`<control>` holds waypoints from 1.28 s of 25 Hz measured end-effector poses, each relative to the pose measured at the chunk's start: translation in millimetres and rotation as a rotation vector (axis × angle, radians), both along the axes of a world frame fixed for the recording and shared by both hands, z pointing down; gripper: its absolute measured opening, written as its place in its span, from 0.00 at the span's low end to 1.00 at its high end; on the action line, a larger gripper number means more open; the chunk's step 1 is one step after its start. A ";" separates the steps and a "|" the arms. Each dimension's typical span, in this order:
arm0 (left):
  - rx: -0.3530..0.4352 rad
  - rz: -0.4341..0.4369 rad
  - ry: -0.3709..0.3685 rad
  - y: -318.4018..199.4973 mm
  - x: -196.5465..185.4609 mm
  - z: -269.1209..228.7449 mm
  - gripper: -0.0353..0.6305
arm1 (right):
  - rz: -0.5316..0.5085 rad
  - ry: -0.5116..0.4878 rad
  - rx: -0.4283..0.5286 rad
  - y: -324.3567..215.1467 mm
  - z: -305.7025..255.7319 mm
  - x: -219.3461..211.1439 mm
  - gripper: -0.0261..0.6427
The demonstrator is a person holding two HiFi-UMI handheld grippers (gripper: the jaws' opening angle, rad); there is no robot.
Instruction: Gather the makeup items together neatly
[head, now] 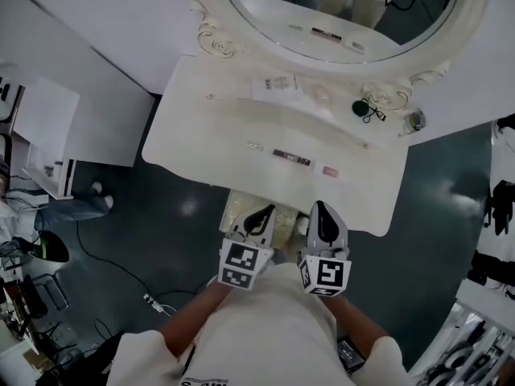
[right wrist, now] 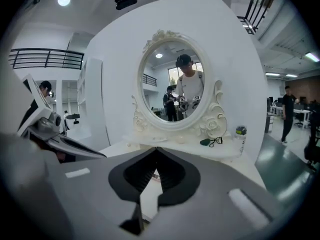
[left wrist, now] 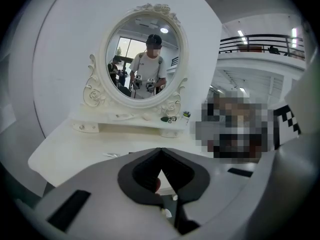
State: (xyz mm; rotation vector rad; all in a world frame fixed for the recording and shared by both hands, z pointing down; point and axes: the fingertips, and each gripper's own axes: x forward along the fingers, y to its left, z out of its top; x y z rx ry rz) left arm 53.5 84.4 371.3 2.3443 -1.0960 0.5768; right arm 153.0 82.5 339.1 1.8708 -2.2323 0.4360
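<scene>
Three small makeup items lie in a row near the front of the white dressing table (head: 193,147): a thin silvery piece (head: 254,145), a long dark stick (head: 291,157) and a small pink piece (head: 329,170). On the raised shelf under the oval mirror (head: 338,6) are a flat packet (head: 278,84), a dark green item (head: 360,108) and a small bottle (head: 415,121). My left gripper (head: 261,213) and right gripper (head: 320,207) hang side by side short of the table's front edge, both shut with nothing in them. In the gripper views the left gripper (left wrist: 160,151) and right gripper (right wrist: 156,150) point at the mirror.
A pale stool (head: 238,206) stands under the grippers by the table's front. The floor is dark, with a cable (head: 113,260) running at the left. White cabinets (head: 48,135) stand at the left. A person is seen far right in the right gripper view (right wrist: 288,109).
</scene>
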 end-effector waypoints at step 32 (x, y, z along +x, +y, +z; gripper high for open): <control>0.092 0.071 -0.010 -10.8 69.0 -32.9 0.07 | -0.193 -0.024 -0.032 4.0 -14.9 -0.8 0.04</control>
